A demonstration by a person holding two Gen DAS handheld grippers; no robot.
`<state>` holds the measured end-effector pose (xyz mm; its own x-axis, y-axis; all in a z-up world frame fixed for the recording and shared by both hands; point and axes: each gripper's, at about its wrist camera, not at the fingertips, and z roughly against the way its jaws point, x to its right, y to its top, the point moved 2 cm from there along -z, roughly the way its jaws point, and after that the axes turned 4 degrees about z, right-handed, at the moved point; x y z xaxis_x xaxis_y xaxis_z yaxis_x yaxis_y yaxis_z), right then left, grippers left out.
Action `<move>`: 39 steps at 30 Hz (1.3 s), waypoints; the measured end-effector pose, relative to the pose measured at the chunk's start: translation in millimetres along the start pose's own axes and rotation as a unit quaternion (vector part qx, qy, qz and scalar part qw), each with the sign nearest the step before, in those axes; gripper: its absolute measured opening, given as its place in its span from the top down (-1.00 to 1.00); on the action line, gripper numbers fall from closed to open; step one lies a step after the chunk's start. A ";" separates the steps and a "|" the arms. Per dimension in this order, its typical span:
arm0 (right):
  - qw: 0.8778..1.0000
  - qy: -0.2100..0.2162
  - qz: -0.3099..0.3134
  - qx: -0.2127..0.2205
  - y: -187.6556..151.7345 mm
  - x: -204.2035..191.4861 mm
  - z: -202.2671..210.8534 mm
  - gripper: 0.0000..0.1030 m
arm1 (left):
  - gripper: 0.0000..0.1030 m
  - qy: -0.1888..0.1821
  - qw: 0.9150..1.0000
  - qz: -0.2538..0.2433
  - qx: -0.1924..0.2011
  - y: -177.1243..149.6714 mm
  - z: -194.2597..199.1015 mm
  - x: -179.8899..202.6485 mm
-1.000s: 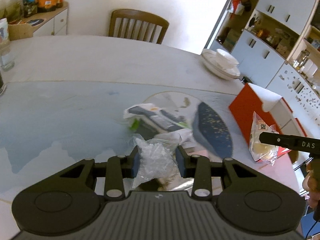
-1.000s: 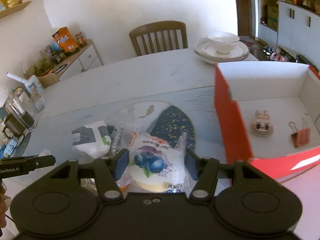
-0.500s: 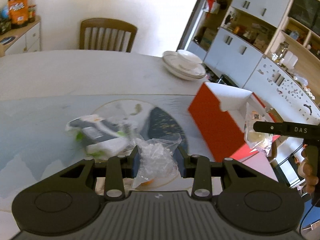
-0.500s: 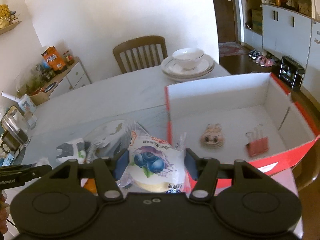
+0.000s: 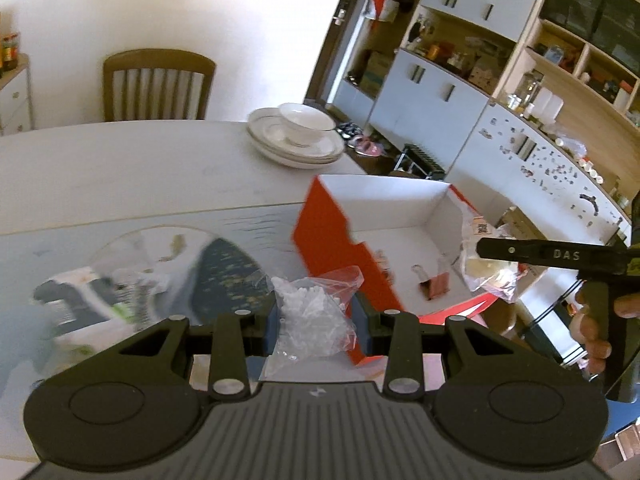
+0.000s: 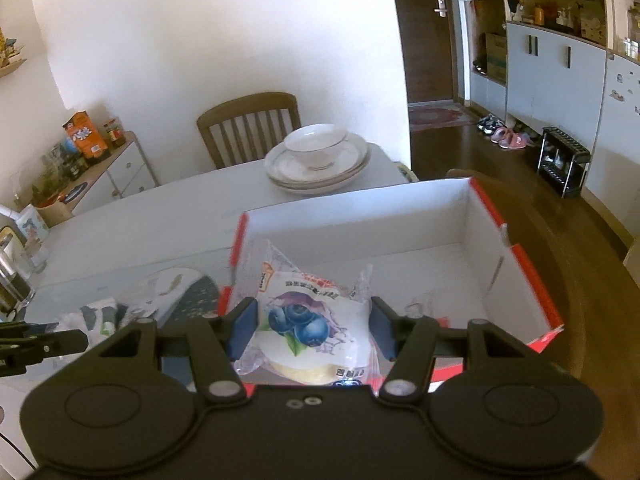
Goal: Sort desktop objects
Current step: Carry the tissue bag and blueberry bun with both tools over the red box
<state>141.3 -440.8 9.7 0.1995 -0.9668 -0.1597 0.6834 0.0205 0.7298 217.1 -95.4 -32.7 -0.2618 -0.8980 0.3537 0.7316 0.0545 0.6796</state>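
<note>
My left gripper (image 5: pixel 316 316) is shut on a clear plastic bag of small white pieces (image 5: pixel 312 308), held above the table by the near left corner of the red box (image 5: pixel 332 236). My right gripper (image 6: pixel 312 328) is shut on a blueberry-print bread packet (image 6: pixel 312 320) and holds it over the near part of the red box (image 6: pixel 516 264), which is white inside. In the left wrist view the right gripper (image 5: pixel 492 250) and its packet (image 5: pixel 484 268) hang over the box's right side. A pink binder clip (image 5: pixel 434 282) lies in the box.
A white-and-black packet (image 5: pixel 80 300) and a dark fan-shaped item (image 5: pixel 224 272) lie on the table left of the box. Stacked plates with a bowl (image 6: pixel 318 158) stand behind it. A wooden chair (image 6: pixel 250 126) is at the far side. A glass jug (image 6: pixel 10 276) is at far left.
Both grippers have moved right with their loads. The right gripper went from beside the box to over it. The left gripper left the pile of items and reached the box's corner.
</note>
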 end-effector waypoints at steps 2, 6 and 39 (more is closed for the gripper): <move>1.000 0.000 0.003 0.001 1.5 10.0 -0.7 -0.15 | 0.31 -0.005 1.000 -0.004 -0.001 3.0 -7.3 10.6; 1.000 0.002 0.013 0.001 5.7 26.2 -3.5 -0.14 | 0.31 -0.015 1.000 -0.018 -0.001 10.5 -20.8 32.7; 0.992 0.004 0.077 -0.100 35.7 71.0 -117.2 -0.15 | 0.31 -0.011 0.977 -0.151 -0.150 17.1 -191.7 133.0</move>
<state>262.3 -478.9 -53.4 0.3168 -0.9464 -0.0632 0.7698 0.2176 0.6000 315.5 -297.7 -97.2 -0.5050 -0.8438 0.1815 0.7696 -0.3451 0.5372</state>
